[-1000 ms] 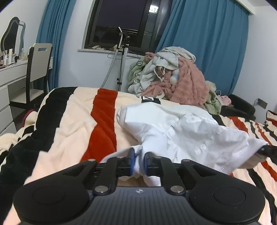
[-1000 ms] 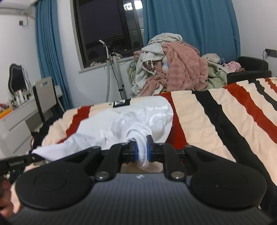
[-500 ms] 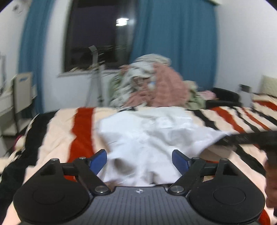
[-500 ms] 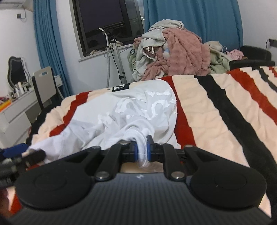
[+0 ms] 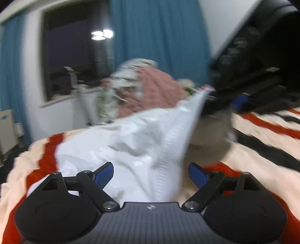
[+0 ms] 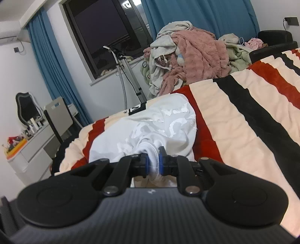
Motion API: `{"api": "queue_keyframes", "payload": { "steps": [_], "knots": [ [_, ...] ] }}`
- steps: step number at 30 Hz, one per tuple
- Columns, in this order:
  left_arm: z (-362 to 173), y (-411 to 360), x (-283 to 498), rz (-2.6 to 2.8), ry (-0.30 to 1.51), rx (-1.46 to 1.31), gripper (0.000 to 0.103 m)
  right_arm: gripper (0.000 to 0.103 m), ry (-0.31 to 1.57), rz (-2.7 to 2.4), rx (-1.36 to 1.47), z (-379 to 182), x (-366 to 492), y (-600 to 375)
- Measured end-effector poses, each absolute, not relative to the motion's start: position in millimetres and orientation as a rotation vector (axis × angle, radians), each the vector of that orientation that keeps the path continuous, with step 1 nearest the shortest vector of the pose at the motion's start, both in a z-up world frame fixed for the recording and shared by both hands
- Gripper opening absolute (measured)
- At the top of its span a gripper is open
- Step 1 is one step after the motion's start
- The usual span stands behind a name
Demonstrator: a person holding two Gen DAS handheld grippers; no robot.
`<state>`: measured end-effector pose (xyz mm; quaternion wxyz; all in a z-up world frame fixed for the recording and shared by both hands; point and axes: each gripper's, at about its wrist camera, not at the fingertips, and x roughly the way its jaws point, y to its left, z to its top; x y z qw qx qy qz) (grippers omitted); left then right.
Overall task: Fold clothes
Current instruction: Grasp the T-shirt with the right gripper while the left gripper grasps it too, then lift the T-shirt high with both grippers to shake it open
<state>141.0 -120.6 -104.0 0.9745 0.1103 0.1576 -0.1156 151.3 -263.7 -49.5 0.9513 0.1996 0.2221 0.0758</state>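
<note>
White garment pinched by the right gripper, left gripper spread over it.

The left gripper stood spread, its blue pads wide apart with the white garment lying between and beyond them. The right gripper was pressed together on a bunched ribbed edge of the garment, which lay on the striped bed. Farther off, a pile of clothes sat before the blue curtains.

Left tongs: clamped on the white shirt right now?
No, the left tongs stand wide open, and the white shirt lies loose between the blue pads.
</note>
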Motion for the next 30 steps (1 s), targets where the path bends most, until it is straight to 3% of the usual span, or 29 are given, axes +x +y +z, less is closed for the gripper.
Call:
{"api": "queue_keyframes", "payload": {
  "steps": [7, 14, 17, 19, 30],
  "knots": [
    [-100.3, -91.7, 156.7, -0.022, 0.259, 0.070, 0.099, 0.014, 0.433, 0.077, 0.417, -58.4, 154.9, -271.5],
    [-95.8, -68.5, 155.3, 0.168, 0.327, 0.146, 0.099, 0.022, 0.399, -0.092, 0.267, -64.9, 160.8, -258.5],
    [-91.9, -44.6, 149.6, 0.223, 0.365, 0.131, 0.099, 0.034, 0.403, -0.163, 0.194, -69.5, 165.3, -254.8],
    [-85.2, -23.7, 143.8, 0.261, 0.361, 0.079, 0.099, 0.049, 0.420, -0.185, 0.159, -73.4, 168.9, -253.8],
    [-33.8, 9.3, 101.1, 0.290, 0.234, -0.016, 0.098, 0.050, 0.292, -0.232, 0.143, -41.2, 152.7, -258.3]
  ]
}}
